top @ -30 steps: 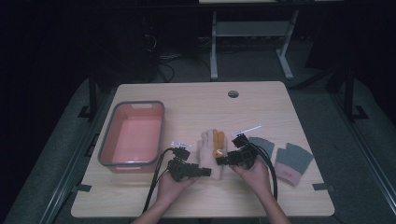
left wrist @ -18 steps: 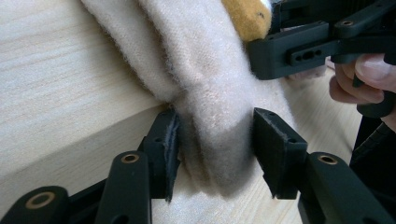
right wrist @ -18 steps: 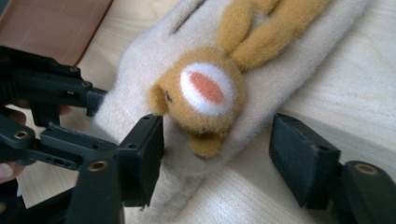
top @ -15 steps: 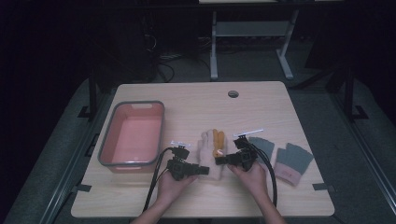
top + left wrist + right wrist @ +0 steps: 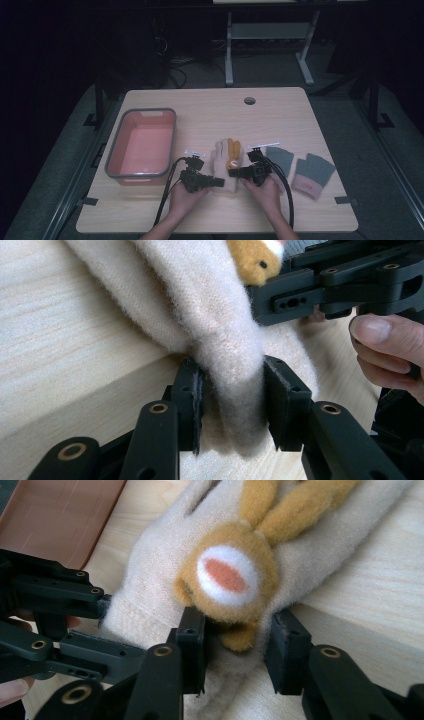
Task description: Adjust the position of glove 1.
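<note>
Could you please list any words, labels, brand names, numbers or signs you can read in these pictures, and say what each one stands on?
None: no readable text shows on the cream knitted glove with the orange plush animal, the pink plastic tub, the grey and pink gloves or the pale wooden table.

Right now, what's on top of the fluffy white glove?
A little orange animal face with long ears sits on top of the cream glove. Both grippers' jaws have been closing on its cuff end. Whatever lies under the glove is covered.

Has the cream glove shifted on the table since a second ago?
No. The cream glove lies at the same spot beside the pink bin; both grippers' jaws have just been closing on its cuff end.
</note>
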The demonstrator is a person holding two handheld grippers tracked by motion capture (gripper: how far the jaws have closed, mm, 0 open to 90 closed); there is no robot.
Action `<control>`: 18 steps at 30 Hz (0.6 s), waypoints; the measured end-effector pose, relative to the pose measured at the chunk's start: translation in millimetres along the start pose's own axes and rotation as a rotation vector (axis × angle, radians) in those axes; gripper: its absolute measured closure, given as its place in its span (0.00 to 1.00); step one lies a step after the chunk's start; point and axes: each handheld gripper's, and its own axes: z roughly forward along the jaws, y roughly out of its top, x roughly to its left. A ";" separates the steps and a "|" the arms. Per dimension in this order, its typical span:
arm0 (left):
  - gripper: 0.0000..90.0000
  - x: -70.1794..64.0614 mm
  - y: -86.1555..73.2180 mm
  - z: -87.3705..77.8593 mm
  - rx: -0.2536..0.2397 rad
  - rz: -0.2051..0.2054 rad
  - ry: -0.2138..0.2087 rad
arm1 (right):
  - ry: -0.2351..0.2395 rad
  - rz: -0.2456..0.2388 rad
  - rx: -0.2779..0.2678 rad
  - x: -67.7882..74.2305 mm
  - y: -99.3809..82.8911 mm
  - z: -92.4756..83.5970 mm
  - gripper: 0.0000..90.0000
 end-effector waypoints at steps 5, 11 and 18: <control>0.71 1.0 1.1 1.0 0.002 -0.001 -0.008 | 0.020 0.008 0.017 -1.1 2.2 3.3 0.81; 0.73 1.5 1.1 1.1 -0.006 0.004 -0.018 | 0.045 -0.001 0.031 -3.3 3.5 3.6 0.84; 0.74 3.7 1.8 -0.2 -0.014 0.008 -0.039 | 0.060 -0.026 0.035 -3.2 6.6 -0.1 0.89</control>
